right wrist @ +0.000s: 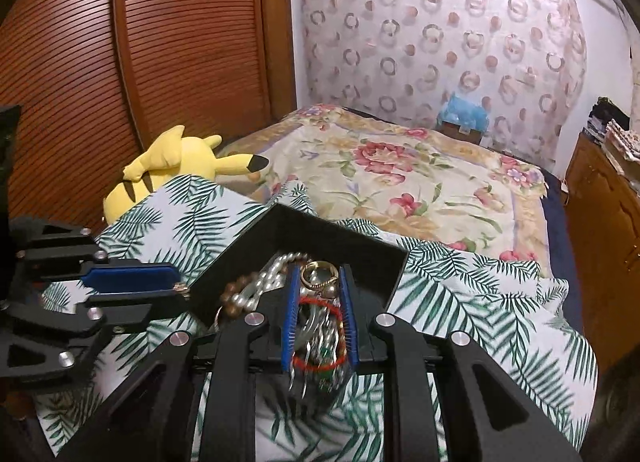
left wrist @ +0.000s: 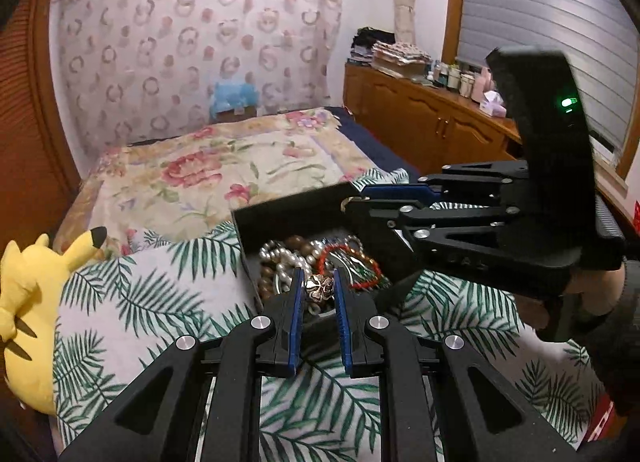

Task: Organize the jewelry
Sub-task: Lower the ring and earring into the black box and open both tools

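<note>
The charm [left wrist: 320, 288], a small silver knot of metal, sits between the blue pads of the left gripper [left wrist: 318, 277], which looks clenched on it just above the near edge of the box [left wrist: 280, 221]. It is a small, rounded piece held only by its sides, so it could squirt out under a harder squeeze or a tilt and drop back into the pile or onto the blanket [left wrist: 160, 294].

The right gripper [right wrist: 319, 269] hangs over the far side of the same box and appears to pinch a gold ring [right wrist: 318, 284] at its tips. Below the ring a red bracelet [right wrist: 316, 299] and some silvery strands show between its fingers, blurred; I cannot tell whether they hang from the ring or lie in the box. If they are caught on it, lifting would drag a clump out with it.

The rest of the jewelry, including pearls [left wrist: 286, 262] and brown beads, lies heaped and interlaced in the box. Strands could snag either piece as it comes away.

The box rests on soft, rumpled blanket on the bed, not a firm worktop, so a sideways tug on a snagged strand might tip or slide it. The two grippers are near each other over the box and could knock together. A yellow plush [left wrist: 24, 302] lies well off to the left side.
</note>
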A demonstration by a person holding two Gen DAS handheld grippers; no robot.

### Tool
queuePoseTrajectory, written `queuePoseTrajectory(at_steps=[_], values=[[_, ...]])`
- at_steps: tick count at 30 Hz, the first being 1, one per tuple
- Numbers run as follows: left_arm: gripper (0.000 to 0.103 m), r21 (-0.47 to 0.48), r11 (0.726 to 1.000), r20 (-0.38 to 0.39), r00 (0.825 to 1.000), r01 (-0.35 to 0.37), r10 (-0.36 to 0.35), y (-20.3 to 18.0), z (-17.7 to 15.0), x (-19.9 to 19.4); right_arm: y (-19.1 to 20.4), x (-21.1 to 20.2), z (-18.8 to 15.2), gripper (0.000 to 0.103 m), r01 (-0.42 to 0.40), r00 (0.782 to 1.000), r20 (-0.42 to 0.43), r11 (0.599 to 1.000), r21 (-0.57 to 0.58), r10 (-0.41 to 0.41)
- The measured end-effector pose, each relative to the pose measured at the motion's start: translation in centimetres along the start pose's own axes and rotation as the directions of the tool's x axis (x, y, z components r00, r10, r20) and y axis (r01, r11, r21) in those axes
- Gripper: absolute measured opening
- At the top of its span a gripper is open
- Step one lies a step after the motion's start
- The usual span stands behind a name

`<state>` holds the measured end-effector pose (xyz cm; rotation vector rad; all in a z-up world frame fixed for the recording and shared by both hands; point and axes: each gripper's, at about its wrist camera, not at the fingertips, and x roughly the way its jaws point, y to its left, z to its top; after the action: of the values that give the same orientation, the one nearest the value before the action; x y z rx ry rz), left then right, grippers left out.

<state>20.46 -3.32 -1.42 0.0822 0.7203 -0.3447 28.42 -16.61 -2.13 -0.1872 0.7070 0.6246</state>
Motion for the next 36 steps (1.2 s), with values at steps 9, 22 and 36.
queuePoseTrajectory(at_steps=[9, 22, 36], values=[[0.014, -0.018, 0.999, 0.011, 0.999, -0.036, 0.036, 1.6, 1.9, 1.9, -1.4, 0.9, 0.0, 0.035, 0.020, 0.999, 0.026, 0.999, 0.043, -0.021], [0.014, -0.048, 0.997, -0.053, 0.997, -0.061, 0.058, 3.3, 3.2, 5.8, -2.6, -0.2, -1.8, 0.035, 0.044, 0.999, 0.016, 0.995, 0.088, -0.046], [0.052, -0.091, 0.991, -0.043, 0.994, -0.100, 0.096, 3.1, 1.4, 2.6, -1.4, -2.5, -3.6, 0.035, 0.079, 0.996, 0.026, 0.988, 0.130, -0.083]])
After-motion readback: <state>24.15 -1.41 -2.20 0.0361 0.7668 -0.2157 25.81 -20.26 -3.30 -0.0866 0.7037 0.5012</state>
